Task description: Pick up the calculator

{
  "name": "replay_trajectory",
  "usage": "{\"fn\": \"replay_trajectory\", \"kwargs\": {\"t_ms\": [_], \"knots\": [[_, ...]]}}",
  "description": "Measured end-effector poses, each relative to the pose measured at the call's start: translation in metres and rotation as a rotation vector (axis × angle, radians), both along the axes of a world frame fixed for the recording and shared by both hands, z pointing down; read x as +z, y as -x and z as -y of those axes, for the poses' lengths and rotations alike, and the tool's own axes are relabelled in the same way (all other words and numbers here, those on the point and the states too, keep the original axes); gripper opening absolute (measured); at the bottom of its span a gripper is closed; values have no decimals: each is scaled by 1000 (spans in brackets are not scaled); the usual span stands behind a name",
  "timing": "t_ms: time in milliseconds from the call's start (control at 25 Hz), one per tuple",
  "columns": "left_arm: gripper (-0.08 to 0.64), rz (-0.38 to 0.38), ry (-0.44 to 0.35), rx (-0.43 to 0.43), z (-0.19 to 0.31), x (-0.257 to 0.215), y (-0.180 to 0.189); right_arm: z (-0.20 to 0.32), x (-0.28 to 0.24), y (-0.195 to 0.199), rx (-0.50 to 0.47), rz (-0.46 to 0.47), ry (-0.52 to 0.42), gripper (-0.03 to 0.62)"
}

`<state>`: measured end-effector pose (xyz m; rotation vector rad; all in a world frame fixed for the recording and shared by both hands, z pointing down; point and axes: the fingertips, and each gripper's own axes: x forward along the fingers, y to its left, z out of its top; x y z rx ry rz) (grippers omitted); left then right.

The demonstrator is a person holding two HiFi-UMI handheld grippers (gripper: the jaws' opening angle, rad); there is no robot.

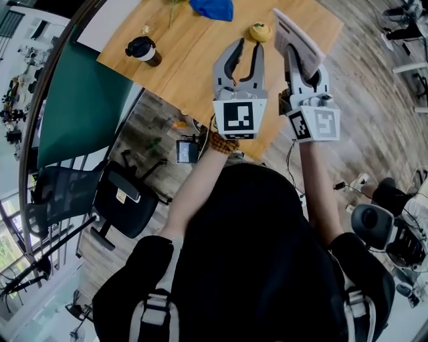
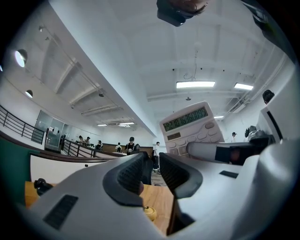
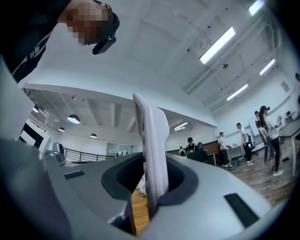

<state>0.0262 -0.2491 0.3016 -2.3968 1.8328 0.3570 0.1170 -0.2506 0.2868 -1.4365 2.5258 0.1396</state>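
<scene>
The calculator [image 1: 298, 39], a pale grey slab, is held off the table, tilted upright, and my right gripper [image 1: 304, 67] is shut on its lower edge. In the right gripper view the calculator [image 3: 153, 136] stands edge-on, pinched between the dark pads at my right gripper [image 3: 152, 176]. From the left gripper view its display and keys [image 2: 190, 125] face me at the right. My left gripper [image 1: 245, 49] hovers just left of it over the table, its jaws a narrow gap apart. In its own view my left gripper [image 2: 153, 166] has nothing between its pads.
The wooden table [image 1: 194, 63] carries a black cup with a white band [image 1: 142, 49], a small yellow object [image 1: 260, 31] and a blue cloth [image 1: 212, 8] at its far edge. A black office chair [image 1: 124, 200] stands at the lower left beside a green partition [image 1: 80, 100].
</scene>
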Motion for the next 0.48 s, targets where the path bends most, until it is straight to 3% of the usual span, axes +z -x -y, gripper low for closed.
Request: {"fn": "replay_trajectory", "kwargs": {"t_ms": [200, 480], "knots": [[107, 13, 17, 9, -9, 14, -1, -4, 42, -8, 3, 29, 66, 87], [91, 59, 82, 7, -19, 52, -4, -18, 86, -14, 14, 0, 154, 87]]}}
